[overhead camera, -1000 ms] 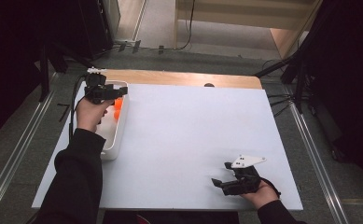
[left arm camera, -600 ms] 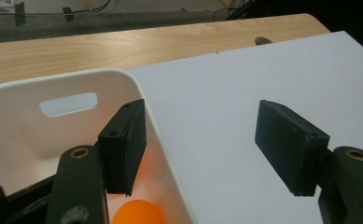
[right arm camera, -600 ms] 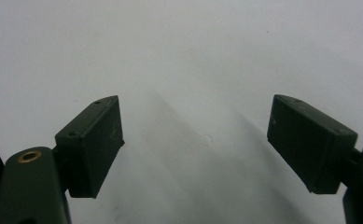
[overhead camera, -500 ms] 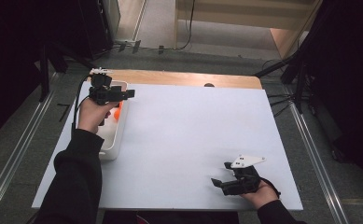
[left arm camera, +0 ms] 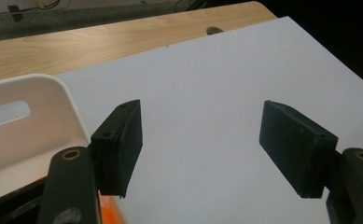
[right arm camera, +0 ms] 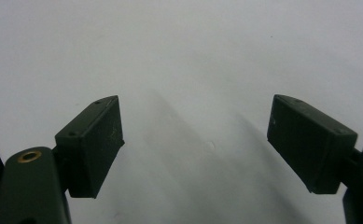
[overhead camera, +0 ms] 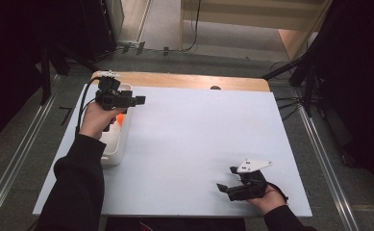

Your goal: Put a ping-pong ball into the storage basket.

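Note:
My left gripper (overhead camera: 137, 100) hovers over the far end of a white bin (overhead camera: 112, 154) at the table's left, pointing right across the white mat (overhead camera: 194, 134). Its jaws have just been opening and stand apart, with nothing between them in the left gripper view (left arm camera: 200, 149). An orange object (overhead camera: 120, 119) lies in the bin under that hand; an orange edge (left arm camera: 109, 212) peeks out below the left jaw. My right gripper (overhead camera: 226, 179) rests low at the mat's near right, open, with bare mat between its jaws (right arm camera: 195, 144).
The white mat covers most of a wooden table (overhead camera: 184, 81), whose bare strip runs along the far edge. A dark knot or hole (overhead camera: 215, 87) marks that strip. Black stands and cables crowd the floor beyond and to the right.
My left gripper has shifted to the right and a little up above the bin's far end, and its jaws stand slightly wider. The right gripper has stayed put.

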A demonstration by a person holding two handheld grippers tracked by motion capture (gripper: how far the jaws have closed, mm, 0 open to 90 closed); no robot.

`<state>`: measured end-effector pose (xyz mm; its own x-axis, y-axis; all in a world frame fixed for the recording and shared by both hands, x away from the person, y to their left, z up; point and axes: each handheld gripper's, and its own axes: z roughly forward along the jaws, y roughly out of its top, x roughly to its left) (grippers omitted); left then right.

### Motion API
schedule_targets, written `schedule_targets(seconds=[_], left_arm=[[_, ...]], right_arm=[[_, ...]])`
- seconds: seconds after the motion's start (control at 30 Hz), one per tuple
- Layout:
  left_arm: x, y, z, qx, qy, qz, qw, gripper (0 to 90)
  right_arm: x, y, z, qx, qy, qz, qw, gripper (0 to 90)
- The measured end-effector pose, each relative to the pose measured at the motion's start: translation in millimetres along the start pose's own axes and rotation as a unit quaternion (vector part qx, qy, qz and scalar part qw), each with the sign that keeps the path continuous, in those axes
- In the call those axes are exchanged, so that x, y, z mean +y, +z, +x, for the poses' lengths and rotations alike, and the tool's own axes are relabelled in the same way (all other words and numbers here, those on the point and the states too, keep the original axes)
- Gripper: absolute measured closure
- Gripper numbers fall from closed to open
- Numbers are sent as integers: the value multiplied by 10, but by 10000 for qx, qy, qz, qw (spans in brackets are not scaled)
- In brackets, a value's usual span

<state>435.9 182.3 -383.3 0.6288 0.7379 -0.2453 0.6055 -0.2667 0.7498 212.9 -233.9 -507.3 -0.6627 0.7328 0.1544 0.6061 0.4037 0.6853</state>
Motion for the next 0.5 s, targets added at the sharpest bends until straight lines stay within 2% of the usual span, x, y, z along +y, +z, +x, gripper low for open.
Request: schedule_targets(seconds=[0.2, 0.5], left_arm=[[-7, 34, -64, -142, 83, 46, 9999, 305], [-39, 57, -171, -230, 232, 143, 9994, 305]], right_arm=[[5, 6, -3, 12, -30, 17, 10000, 168], [5, 8, -2, -8, -17, 29, 10000, 168]])
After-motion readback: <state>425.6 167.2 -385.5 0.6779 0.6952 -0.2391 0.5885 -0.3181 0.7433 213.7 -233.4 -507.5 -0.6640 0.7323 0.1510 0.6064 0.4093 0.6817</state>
